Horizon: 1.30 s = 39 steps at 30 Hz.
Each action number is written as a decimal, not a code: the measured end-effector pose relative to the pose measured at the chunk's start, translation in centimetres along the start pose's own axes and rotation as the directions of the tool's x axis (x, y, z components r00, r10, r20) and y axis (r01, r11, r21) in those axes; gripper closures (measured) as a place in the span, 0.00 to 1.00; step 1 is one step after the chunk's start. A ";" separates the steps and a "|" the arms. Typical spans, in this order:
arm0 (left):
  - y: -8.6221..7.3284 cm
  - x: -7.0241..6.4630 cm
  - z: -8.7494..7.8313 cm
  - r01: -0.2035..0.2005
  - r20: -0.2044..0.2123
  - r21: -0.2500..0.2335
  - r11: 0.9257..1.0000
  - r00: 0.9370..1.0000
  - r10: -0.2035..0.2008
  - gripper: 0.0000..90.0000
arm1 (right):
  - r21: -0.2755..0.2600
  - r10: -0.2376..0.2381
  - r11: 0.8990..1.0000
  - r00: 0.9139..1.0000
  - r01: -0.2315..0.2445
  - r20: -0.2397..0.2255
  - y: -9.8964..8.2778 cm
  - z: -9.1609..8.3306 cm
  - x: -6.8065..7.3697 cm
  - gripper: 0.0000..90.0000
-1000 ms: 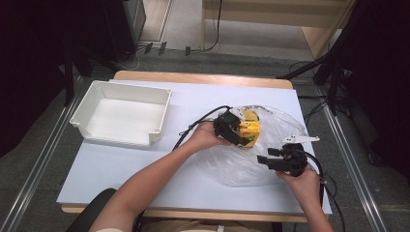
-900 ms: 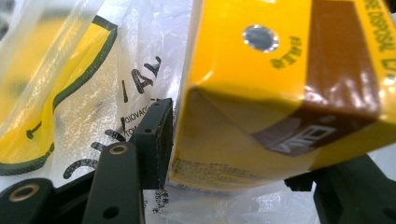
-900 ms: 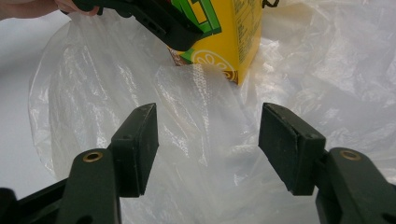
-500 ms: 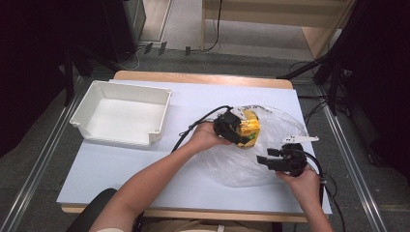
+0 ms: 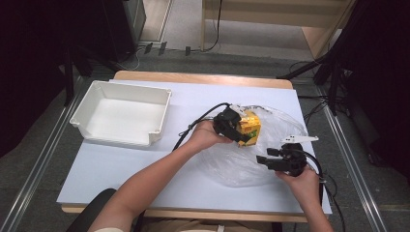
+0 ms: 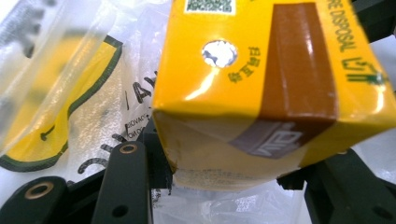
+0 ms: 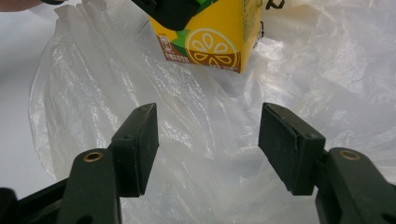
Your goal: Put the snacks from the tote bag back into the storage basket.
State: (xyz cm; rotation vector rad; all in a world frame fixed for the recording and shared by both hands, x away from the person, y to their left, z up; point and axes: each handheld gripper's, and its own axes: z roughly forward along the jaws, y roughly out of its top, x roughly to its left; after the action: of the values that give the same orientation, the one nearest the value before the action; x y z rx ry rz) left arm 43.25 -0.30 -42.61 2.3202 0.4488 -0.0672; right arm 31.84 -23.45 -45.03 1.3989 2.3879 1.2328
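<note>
Since the earlier high view little has shifted: the left gripper (image 5: 231, 124) sits at the same spot over the plastic bag (image 5: 241, 159), and its jaws have just been closing in on the yellow drink carton (image 5: 249, 127) between them. The right gripper (image 5: 280, 162) has kept its place.

In the left gripper view the carton (image 6: 261, 88) spans the gap between the two black jaws, its lower corner pressed between them, so this gripper is clamped on the carton. A brown band runs down the carton's face, and a small foil-covered straw hole shows near the top. Behind it lies crinkled clear plastic with a yellow and green print.

The right gripper (image 7: 208, 144) has its jaws standing wide apart with nothing between the pads (image 7: 140, 144); beneath them is only the clear bag (image 7: 215, 186). Farther off in that view the carton (image 7: 219, 32) shows a lemon-slice picture, with the other gripper's black jaw at its top.

In the high view the carton rests at the upper left part of the bag, which lies on the right half of the white table (image 5: 145, 169). A white tray (image 5: 121, 116) stands well apart to the left, near the far edge.
</note>
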 end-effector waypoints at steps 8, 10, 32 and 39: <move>0.2 0.2 -1.0 0.024 0.009 -0.008 1.000 1.000 -0.024 0.57 | -0.001 0.000 1.000 1.000 0.000 -0.002 0.0 0.0 0.0 0.43; 0.2 0.4 -1.3 0.036 0.015 -0.014 0.999 0.999 -0.036 0.57 | -0.001 0.000 1.000 1.000 0.000 -0.002 0.0 0.0 0.0 0.43; 0.0 0.7 -5.3 0.057 -0.001 -0.025 0.998 0.998 -0.057 0.57 | -0.035 -0.038 0.999 0.999 0.038 0.004 0.8 -0.3 1.0 0.43; -0.1 0.7 -6.3 0.058 -0.009 -0.033 0.998 0.998 -0.058 0.57 | -0.044 -0.030 0.999 1.000 0.030 -0.003 1.1 -0.3 1.4 0.43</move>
State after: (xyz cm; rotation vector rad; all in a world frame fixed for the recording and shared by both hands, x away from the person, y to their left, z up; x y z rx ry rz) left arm 43.29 4.38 -38.29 2.2769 0.5186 -0.0757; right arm 31.67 -22.21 -43.65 1.3445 2.3602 1.2738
